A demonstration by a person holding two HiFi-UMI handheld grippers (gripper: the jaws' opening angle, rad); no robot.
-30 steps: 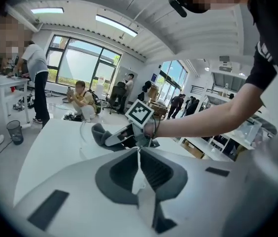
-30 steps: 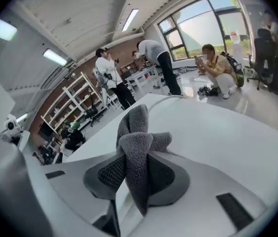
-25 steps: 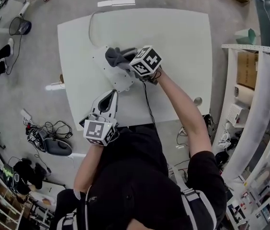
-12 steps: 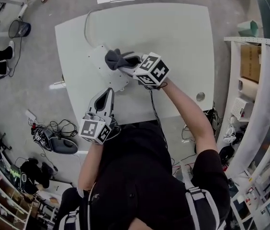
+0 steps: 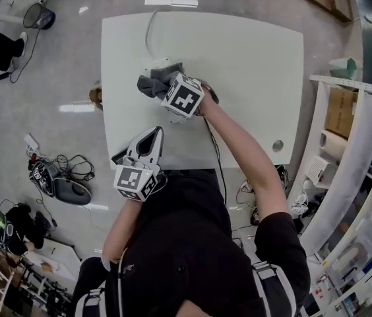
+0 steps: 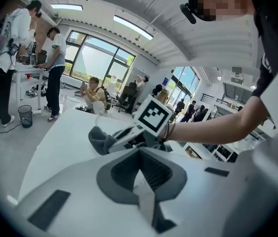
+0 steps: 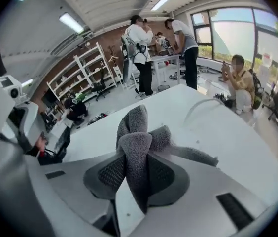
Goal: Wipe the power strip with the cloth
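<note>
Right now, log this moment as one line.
right gripper: shut on cloth | cloth: over power strip | left gripper: shut, empty

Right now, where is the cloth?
In the head view the grey cloth is toward the left side of the white table, clamped in the right gripper and bunched on the power strip.

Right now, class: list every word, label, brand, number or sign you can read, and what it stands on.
None can be read.
On the right cube of the right gripper: black-and-white squares, no letters.
On the left cube of the left gripper: the same.
On the power strip, cloth, table: no print shows.
On the cardboard box: any print too small.
</note>
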